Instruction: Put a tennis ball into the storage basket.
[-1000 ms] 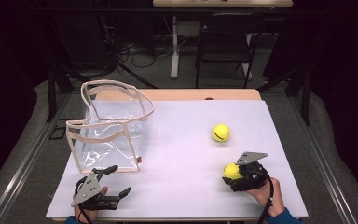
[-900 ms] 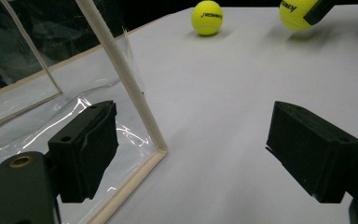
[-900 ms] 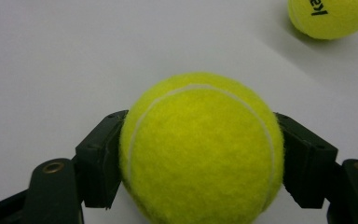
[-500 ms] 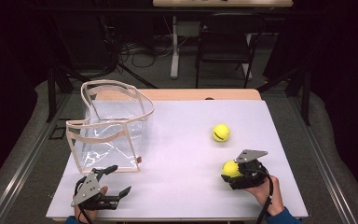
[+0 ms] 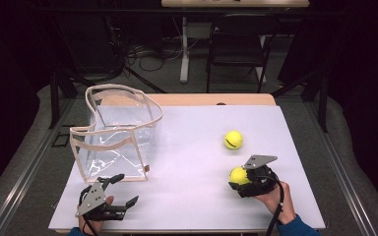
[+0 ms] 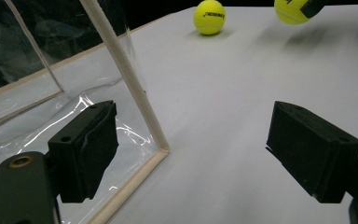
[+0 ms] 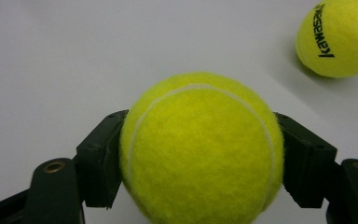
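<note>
On bench (image 5: 187,196), clear tote bag (image 5: 120,132) upright, nothing inside; right tongs (image 5: 237,181) pinching fuzzy yellow tennis ball (image 7: 198,149); left tongs (image 5: 123,189) spread.

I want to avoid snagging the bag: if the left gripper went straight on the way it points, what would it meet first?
Probably the clear bag: its cream-trimmed corner edge stands just ahead between the open jaws of the left gripper, though depth is uncertain. Beyond it lies bare table.
</note>
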### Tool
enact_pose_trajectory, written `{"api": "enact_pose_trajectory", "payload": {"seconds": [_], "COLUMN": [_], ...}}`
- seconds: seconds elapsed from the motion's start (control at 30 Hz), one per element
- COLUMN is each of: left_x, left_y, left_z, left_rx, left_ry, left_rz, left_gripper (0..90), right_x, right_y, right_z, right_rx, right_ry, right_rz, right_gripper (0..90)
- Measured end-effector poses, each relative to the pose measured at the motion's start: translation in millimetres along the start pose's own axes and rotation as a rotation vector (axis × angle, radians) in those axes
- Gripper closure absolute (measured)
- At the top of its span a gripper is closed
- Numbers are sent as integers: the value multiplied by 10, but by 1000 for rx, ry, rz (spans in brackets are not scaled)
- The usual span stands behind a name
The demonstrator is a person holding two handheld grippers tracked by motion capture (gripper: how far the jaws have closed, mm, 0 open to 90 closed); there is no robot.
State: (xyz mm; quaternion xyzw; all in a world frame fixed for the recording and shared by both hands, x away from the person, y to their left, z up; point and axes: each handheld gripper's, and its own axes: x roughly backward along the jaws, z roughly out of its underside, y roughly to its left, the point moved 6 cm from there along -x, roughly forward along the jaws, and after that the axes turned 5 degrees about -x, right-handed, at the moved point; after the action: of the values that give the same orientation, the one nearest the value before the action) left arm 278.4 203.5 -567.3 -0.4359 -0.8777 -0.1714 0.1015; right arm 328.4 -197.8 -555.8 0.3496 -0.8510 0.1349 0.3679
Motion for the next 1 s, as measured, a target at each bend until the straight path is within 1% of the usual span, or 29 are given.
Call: {"api": "enact_pose_trajectory", "payload": {"seconds": [0.17,0.3,0.4,0.53,0.77,0.9,1.0], "left_x": [-5,12,2,13,2,7,3], "left_y": [-10,-3,4,-6,-7,-9,-8], "left_z": [-4,-8,-1,-8,-4,-7,-7], "left_rx": [-5,-5,-2,-7,0,-5,-1], "left_ry": [4,-3,-2,-2,0,-1,-4], "left_rz": [4,-3,3,-1,-1,0,3], "left_gripper": [161,160,161,161,161,160,161], "right_x": [-46,-80,-116,-124,-150,-199,-234], "right_y": [43,72,81,103,142,171,184], "right_z": [-66,-104,-118,-135,-221,-275,-309], "right_rx": [12,14,18,27,37,48,55], "right_ry": [0,2,11,11,3,6,9], "right_rz": [-17,-33,-34,-39,-52,-65,-71], "right_gripper": [262,262,262,263,263,263,263]}}
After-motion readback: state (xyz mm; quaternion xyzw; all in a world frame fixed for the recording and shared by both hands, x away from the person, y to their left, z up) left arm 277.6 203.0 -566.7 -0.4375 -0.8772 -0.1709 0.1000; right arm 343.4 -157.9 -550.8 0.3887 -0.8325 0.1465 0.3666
